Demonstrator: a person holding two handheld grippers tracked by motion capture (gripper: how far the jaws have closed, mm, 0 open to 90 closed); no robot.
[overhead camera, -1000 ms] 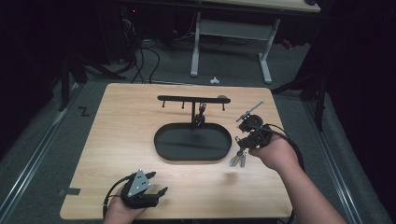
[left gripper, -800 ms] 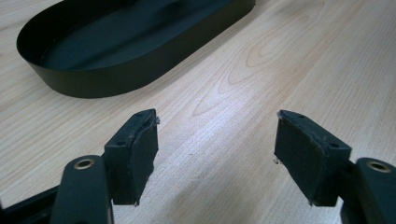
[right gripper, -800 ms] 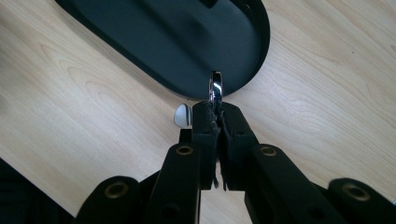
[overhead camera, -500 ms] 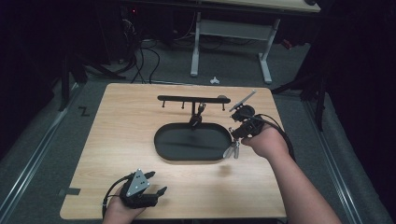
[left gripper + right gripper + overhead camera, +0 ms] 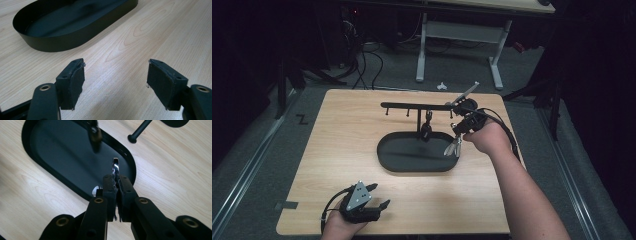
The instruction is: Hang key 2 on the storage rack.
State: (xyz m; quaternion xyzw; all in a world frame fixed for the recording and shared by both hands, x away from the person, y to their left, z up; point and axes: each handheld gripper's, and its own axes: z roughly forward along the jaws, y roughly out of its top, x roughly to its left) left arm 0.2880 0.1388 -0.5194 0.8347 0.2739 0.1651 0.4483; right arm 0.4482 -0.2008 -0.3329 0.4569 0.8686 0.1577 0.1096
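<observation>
A black oval tray [image 5: 412, 167] [image 5: 50, 45] [image 5: 133, 168] lies mid-table, and a post with a hooked crossbar [image 5: 412, 106] rises from it. A small dark object [image 5: 428, 127] [image 5: 95, 133] hangs from the bar. My right gripper [image 5: 458, 134] [image 5: 116, 178] hovers over the tray's right end, shut on a shiny metal key ring [image 5: 115, 166]. Silver pieces [image 5: 453, 147] dangle below the jaws. At the table's near left edge my left gripper [image 5: 380, 195] [image 5: 115, 72] rests open on the wood with nothing between its pads.
The wooden table [image 5: 342, 135] has bare wood left of and in front of the tray. A peg of the crossbar [image 5: 138, 131] lies close ahead of the right gripper. Behind the table stand desk legs [image 5: 497, 70] and floor cables [image 5: 362, 60].
My right gripper has carried the key ring leftward, from over bare wood right of the tray to above the tray's right end by the crossbar. The left gripper has stayed put.
</observation>
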